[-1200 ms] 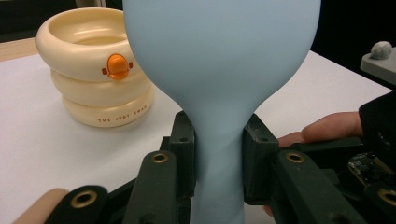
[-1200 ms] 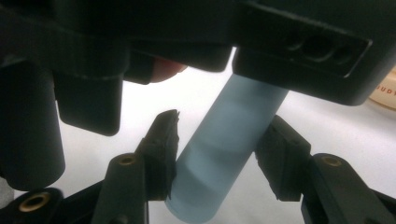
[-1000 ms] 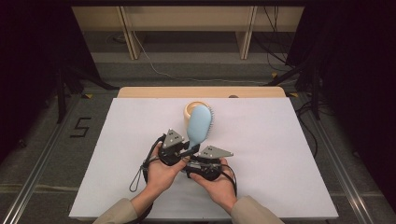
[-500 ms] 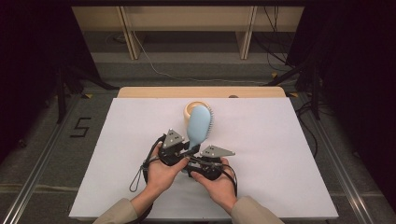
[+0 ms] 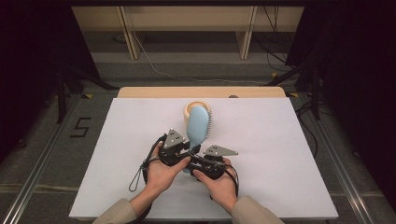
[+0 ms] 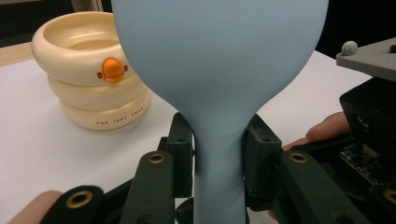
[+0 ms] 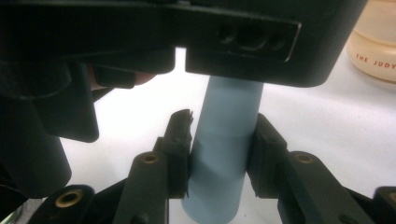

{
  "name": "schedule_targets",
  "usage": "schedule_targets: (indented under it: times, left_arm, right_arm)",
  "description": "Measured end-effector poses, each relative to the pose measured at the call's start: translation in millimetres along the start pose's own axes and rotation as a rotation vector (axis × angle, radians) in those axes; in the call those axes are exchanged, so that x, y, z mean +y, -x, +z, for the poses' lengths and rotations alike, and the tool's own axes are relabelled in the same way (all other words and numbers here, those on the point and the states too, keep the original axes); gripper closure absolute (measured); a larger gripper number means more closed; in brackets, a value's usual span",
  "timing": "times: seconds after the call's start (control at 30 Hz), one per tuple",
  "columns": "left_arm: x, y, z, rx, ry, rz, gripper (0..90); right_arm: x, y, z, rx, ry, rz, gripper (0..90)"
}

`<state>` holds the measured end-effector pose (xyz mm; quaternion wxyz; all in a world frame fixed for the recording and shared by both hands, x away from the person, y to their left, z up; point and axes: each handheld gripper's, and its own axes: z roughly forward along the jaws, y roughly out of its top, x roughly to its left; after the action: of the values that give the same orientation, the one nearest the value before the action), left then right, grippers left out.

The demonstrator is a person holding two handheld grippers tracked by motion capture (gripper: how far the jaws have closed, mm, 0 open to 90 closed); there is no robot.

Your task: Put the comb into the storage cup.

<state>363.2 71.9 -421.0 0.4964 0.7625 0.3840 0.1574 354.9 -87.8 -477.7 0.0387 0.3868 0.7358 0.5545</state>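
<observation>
A light-blue hairbrush (image 5: pixel 198 123) is held off the white table (image 5: pixel 280 154), head pointing away from the person and bristles to the right. My left gripper (image 6: pixel 219 144) is shut on its narrow neck (image 6: pixel 219 154), pads pressing both sides. Just below, my right gripper (image 7: pixel 219 149) grips the round handle (image 7: pixel 226 140); its jaws have just been closing and now press on it. In the high view the left gripper (image 5: pixel 187 149) and the right gripper (image 5: pixel 190 164) sit close together at the handle, each in a hand.
A cream stack of ring-shaped bowls (image 5: pixel 192 108) with an orange duck face (image 6: pixel 112 70) stands just behind the brush head, also seen at the right gripper view's top right as a cream stack (image 7: pixel 376 42). Bare wooden table edge (image 5: pixel 154 92) runs along the far side.
</observation>
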Motion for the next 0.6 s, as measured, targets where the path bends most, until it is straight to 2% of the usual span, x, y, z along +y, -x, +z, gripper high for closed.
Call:
schedule_targets:
  times: [0.1,0.27,0.6]
  left_arm:
    - [1.0,-0.1,-0.3,0.006,0.005,0.016,66.1]
    - [3.2,-0.8,-1.4,-0.002,0.015,0.026,62.2]
    - [3.8,-1.3,-1.7,0.002,0.020,0.031,59.4]
  right_arm:
    - [0.4,0.2,-0.4,-0.004,0.005,-0.003,65.3]
    - [-0.1,1.3,-1.4,-0.003,0.015,0.019,65.5]
    - [1.0,1.6,-3.3,0.007,0.033,0.032,65.5]
